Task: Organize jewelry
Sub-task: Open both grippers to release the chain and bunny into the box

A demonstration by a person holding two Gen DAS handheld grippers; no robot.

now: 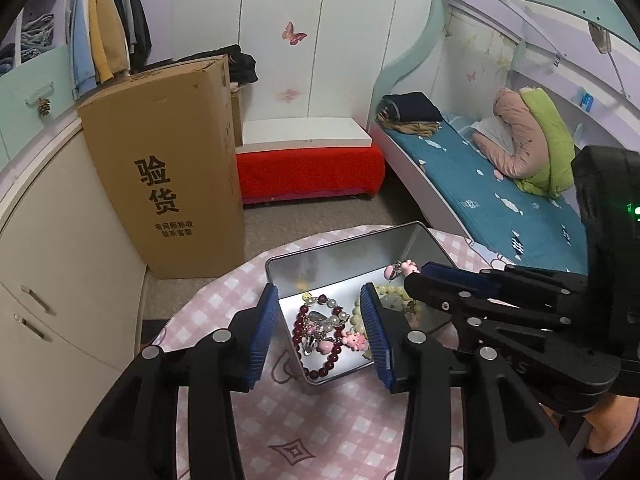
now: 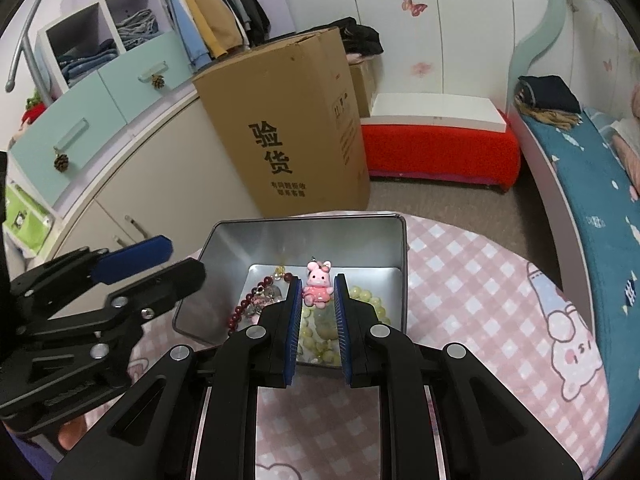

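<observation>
Metal tin (image 2: 304, 240) with bead bracelets (image 1: 320, 336); left fingers (image 1: 266, 320) apart, right fingers (image 2: 295, 308) clamped on pink bunny charm (image 2: 318, 282).

Bedroom backdrop: tall cardboard box (image 1: 168, 168) printed with black characters, standing on the floor beside cream cabinets (image 1: 60, 264). Behind it, hanging clothes (image 2: 208, 8). Further right, red bench (image 1: 308, 176) under a white board, then a bed (image 1: 500, 208) with folded quilts (image 1: 532, 140).
</observation>
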